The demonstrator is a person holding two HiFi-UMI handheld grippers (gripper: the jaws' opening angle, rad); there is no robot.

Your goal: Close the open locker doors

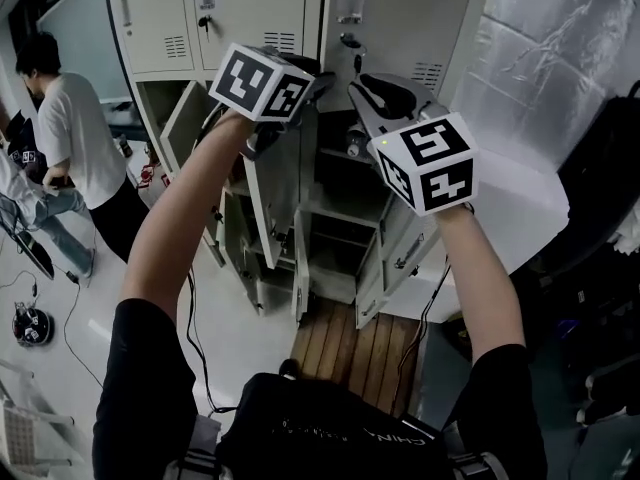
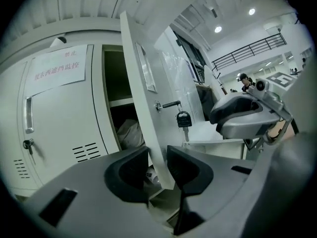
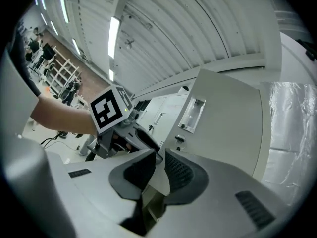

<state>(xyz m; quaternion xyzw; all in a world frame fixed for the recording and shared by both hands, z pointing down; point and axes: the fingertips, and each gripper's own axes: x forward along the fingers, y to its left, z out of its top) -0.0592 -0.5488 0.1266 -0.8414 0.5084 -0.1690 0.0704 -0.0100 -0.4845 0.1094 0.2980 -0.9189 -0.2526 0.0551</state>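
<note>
An upper locker door (image 1: pixel 400 18) stands open, with a key (image 1: pixel 352 43) hanging from its lock. Both grippers meet at its lower free edge. In the left gripper view the door (image 2: pixel 141 93) is seen edge-on, its handle (image 2: pixel 168 104) and key (image 2: pixel 184 119) to the right. My left gripper (image 2: pixel 158 155) (image 1: pixel 318 80) has the door's edge filling the gap between its pads. In the right gripper view the door (image 3: pixel 228 128) shows its label holder (image 3: pixel 190 115), and my right gripper (image 3: pixel 159 157) (image 1: pixel 358 90) clamps its lower corner. Each gripper sees the other beside the door.
Below, several lower locker doors hang open (image 1: pixel 270 198) (image 1: pixel 400 248) (image 1: pixel 185 123). A closed locker with a paper notice (image 2: pixel 54 68) is at left. A person in a white shirt (image 1: pixel 75 138) stands far left; cables (image 1: pixel 30 323) lie on the floor. A wooden pallet (image 1: pixel 350 343) lies below.
</note>
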